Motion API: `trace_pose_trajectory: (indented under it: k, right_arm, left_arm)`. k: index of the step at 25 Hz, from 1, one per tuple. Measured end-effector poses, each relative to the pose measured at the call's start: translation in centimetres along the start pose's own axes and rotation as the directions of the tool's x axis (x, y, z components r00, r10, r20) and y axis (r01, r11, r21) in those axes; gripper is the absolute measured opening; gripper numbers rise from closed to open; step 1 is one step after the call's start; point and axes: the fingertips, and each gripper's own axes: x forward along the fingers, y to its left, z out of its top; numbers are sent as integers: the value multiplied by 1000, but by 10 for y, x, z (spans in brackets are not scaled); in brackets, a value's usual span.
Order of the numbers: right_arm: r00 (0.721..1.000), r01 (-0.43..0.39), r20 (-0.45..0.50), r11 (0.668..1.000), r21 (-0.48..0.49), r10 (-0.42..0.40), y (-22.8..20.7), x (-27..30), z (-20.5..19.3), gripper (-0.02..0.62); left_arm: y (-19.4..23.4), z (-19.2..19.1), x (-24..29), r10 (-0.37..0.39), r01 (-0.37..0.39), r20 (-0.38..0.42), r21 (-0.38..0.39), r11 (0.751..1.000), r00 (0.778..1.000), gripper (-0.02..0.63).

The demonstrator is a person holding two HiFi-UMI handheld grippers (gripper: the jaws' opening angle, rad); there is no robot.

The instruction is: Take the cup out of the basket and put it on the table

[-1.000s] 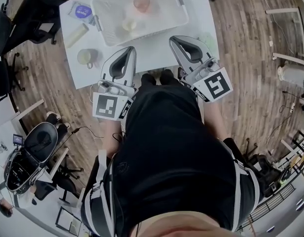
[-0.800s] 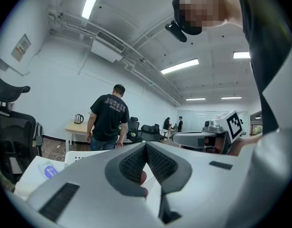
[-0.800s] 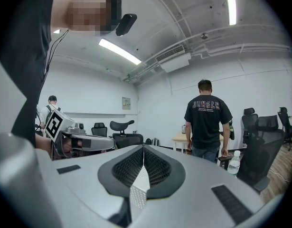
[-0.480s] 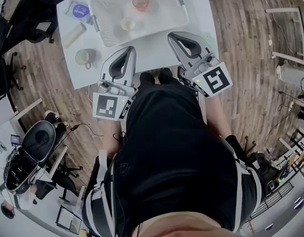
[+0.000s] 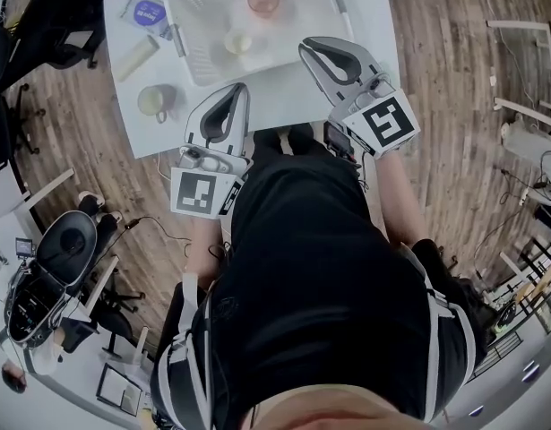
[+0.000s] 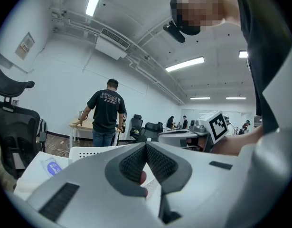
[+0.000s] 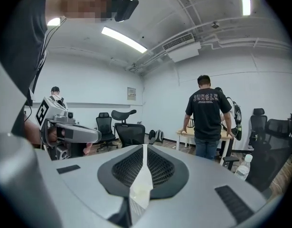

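Observation:
A white basket (image 5: pixel 297 27) stands at the far side of the white table (image 5: pixel 284 97). Inside it are a pink cup (image 5: pixel 263 1) and a pale yellow cup (image 5: pixel 238 41). My left gripper (image 5: pixel 237 90) hovers over the table's near edge, short of the basket, and in the left gripper view its jaws (image 6: pixel 146 144) are shut with nothing held. My right gripper (image 5: pixel 313 45) is beside the basket's near right corner. It is shut and empty too, as the right gripper view (image 7: pixel 145 147) shows.
A yellow-green mug (image 5: pixel 156 99), a pale cylinder (image 5: pixel 138 57) and a blue-lidded container (image 5: pixel 148 12) lie on the table left of the basket. Office chairs stand around. A person in a black T-shirt (image 6: pixel 107 113) stands at a far desk.
My right gripper has moved forward to the basket's near right corner. The left gripper has hardly moved.

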Motion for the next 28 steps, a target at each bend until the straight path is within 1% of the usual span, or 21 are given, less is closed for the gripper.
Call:
trace_pose_trajectory:
  k: [5, 9, 11, 16, 23, 28]
  right_arm:
    - [999, -15, -40, 1000, -26, 14, -13, 24, -6, 21]
    - [997, -29, -66, 999, -35, 27, -22, 42, -10, 31]
    - [996, -47, -78, 998, -41, 43, -25, 54, -12, 63]
    - [990, -86, -121, 994, -64, 78, -34, 82, -19, 95]
    - [977, -142, -173, 985, -96, 124, -56, 122, -35, 109]
    - [966, -189, -198, 976, -106, 166, -62, 150, -54, 110]
  left_arm:
    - [4, -2, 5, -5, 5, -11, -11, 1000, 1000, 20]
    - [9, -4, 10, -1, 1, -28, 1, 1000, 1000, 20]
    - [13, -2, 12, 4, -4, -21, -3, 1000, 1000, 20]
    - [21, 1, 17, 10, -10, -22, -5, 1000, 1000, 20]
    - [33, -1, 23, 24, -24, -24, -14, 1000, 999, 20]
    - [39, -1, 30, 24, -24, -33, -21, 999, 999, 20]
